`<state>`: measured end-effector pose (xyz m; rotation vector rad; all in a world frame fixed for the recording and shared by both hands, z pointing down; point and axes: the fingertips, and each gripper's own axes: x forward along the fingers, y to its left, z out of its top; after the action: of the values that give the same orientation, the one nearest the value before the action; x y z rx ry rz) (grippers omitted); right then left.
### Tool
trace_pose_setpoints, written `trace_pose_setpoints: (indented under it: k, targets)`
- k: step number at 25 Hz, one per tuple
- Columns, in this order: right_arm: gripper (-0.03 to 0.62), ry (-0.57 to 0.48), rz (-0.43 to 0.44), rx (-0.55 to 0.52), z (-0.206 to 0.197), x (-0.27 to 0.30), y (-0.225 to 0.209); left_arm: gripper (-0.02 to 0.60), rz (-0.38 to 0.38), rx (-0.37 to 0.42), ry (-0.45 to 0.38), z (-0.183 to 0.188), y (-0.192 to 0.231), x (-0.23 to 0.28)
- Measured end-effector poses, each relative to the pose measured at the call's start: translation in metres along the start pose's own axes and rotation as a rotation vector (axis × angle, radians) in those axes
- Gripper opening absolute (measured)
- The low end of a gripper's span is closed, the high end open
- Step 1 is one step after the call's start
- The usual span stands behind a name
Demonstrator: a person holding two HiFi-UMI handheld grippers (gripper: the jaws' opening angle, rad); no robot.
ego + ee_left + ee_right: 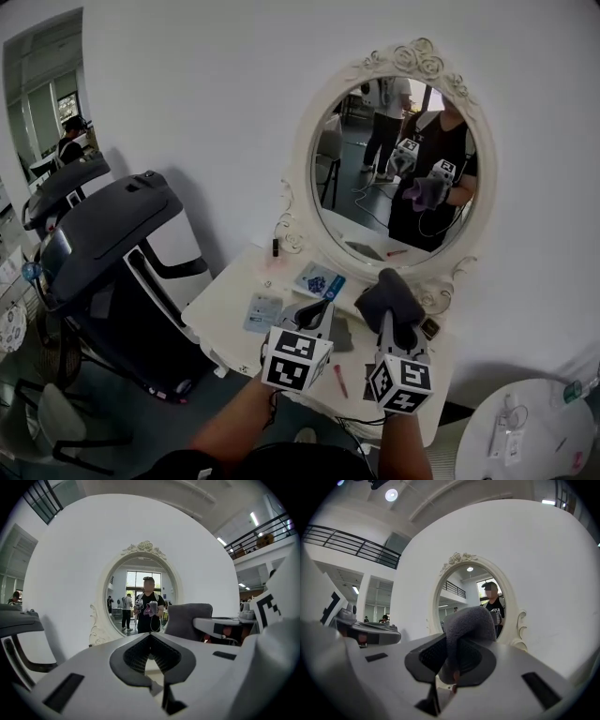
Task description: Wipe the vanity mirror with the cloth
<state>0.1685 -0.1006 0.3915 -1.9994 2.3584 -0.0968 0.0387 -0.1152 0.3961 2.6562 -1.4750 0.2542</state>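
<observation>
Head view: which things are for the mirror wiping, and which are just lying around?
For the job: vanity mirror, grey cloth, right claw pinching it.
Just lying about: blue card, grey packet, small bottle, red stick, big black machine.

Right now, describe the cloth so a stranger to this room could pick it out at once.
Find the oval mirror in its ornate white frame on the white wall, above the vanity table. Just below the mirror's lower rim, the right gripper is shut on the grey cloth. It is the only soft, bunched, dark grey lump; the packets on the table lie flat.
</observation>
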Motion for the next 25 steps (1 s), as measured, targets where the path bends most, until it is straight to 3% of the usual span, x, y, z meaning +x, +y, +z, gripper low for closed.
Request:
trace_pose_setpoints:
  k: [10, 25]
  targets:
    - [0.044, -0.071, -0.088, -0.064, 0.047, 0.077, -0.083, 0.006, -0.067, 0.029, 0.023, 0.027, -0.010, 0.111]
    - [0.044, -0.229, -0.243, -0.108, 0.150, 0.137, -0.145, 0.006, -0.181, 0.037, 0.040, 0.036, 0.001, 0.179]
